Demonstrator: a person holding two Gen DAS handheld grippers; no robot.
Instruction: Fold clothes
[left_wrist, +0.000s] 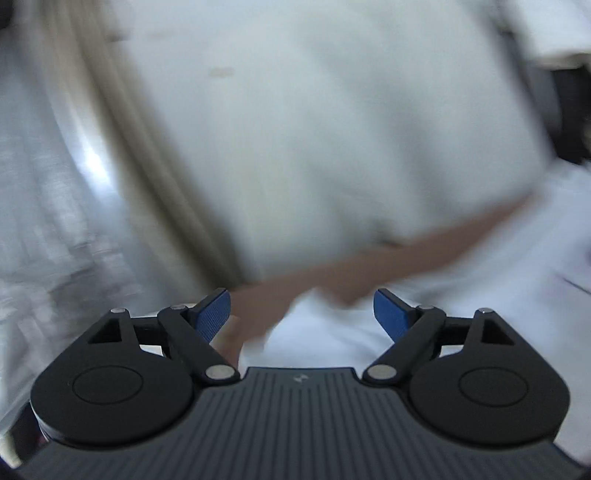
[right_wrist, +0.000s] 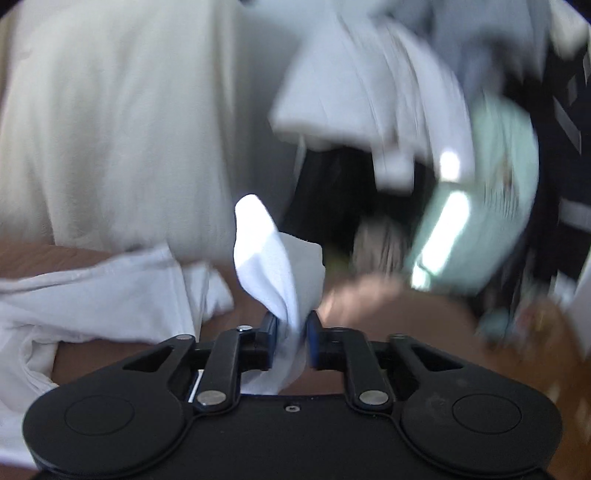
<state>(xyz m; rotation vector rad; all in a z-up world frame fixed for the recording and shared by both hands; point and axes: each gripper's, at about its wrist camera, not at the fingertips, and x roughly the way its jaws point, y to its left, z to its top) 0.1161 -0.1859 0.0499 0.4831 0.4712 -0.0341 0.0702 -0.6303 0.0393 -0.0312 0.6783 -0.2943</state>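
White cotton, thin and limp, lies ahead of the left gripper (left_wrist: 302, 314): a white garment (left_wrist: 461, 280) spread on the brown surface (left_wrist: 369, 262). One rumpled corner sits between the splayed blue pads (left_wrist: 212, 317), which touch nothing, so this claw is released. Such cloth looks light and floppy. It would sag from any single hold, so a hem or corner seems the best place to take it. Its long axis seems to run rightward and away from the claw, though blur hides its outline. A cream blanket (left_wrist: 314, 129) lies beyond.

In the right wrist view, the right gripper (right_wrist: 291, 328) is clenched on a bunched fold of the garment, which rises above the fingertips and tilts slightly left. The rest trails left of the claw across the brown surface. A heap of blurred laundry (right_wrist: 369, 92) lies beyond.
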